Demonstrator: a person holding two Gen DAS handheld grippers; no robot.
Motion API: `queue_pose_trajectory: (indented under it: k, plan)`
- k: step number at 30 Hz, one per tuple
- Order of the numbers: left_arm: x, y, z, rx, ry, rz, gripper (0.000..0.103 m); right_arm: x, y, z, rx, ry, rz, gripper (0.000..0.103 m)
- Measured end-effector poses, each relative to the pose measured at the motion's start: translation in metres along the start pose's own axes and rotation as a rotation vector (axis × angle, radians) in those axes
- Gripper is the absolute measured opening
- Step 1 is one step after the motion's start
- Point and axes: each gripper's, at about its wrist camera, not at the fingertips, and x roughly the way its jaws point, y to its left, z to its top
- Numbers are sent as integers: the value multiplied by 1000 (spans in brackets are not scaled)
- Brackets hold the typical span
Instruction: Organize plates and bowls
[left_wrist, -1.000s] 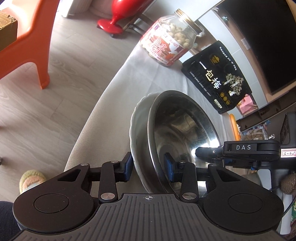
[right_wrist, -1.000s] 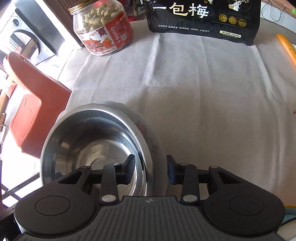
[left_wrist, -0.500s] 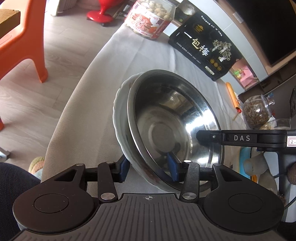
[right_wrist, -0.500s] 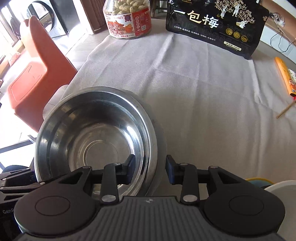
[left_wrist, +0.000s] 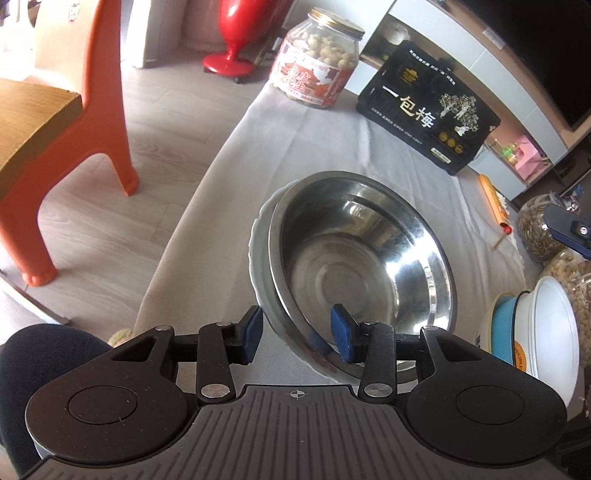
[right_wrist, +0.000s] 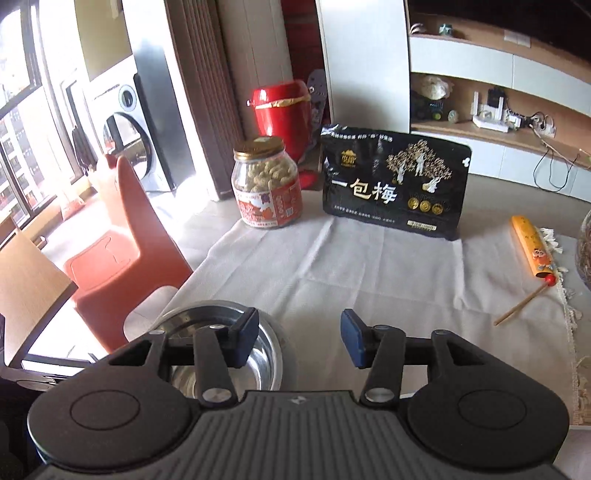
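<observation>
Left wrist view: the left gripper (left_wrist: 297, 332) stood spread, its jaws straddling the near rim of the steel bowl (left_wrist: 360, 269), which sat nested in a white plate (left_wrist: 256, 251) on the tablecloth (left_wrist: 317, 144). More bowls (left_wrist: 535, 328) were stacked off to the right.

Right wrist view: the right gripper (right_wrist: 299, 338) was spread too and held nothing; the steel bowl (right_wrist: 266, 354) lay low and to its left, so the left gripper looked much the nearer for any regrasp.
</observation>
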Motion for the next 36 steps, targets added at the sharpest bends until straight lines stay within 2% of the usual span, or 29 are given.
queue_pose_trajectory:
  k: [2, 4, 7, 10, 14, 16, 19, 26, 29, 32, 36]
  plan:
    - [-9, -9, 3, 22, -50, 33, 41, -23, -18, -5, 26, -77, -37, 63]
    - [-23, -20, 5, 32, -110, 37, 40, -38, -39, -14, 58, -99, -75, 63]
    - [-39, -40, 6, 71, -205, -65, 39, -49, -70, -35, 114, -64, -97, 63]
    - [-41, -78, 4, 154, -240, -192, 39, -52, -91, -63, 165, -44, -127, 63]
    - [-22, -137, -8, 308, -141, -304, 39, -45, -100, -91, 194, -38, -179, 63]
    - [-13, -160, -18, 383, -102, -304, 39, -43, -102, -100, 204, -39, -198, 63]
    - [-4, -175, -29, 437, -89, -256, 39, -41, -110, -111, 245, -40, -175, 63]
    - [21, -172, -30, 407, 17, -190, 39, -36, -116, -120, 261, -41, -124, 63]
    - [32, -164, -25, 341, 65, -208, 44, -33, -119, -123, 274, -33, -114, 63]
    - [39, -161, -22, 296, 95, -230, 44, -33, -122, -125, 288, -31, -107, 63]
    - [41, -163, -21, 264, 127, -277, 47, -31, -133, -128, 343, -25, -140, 63]
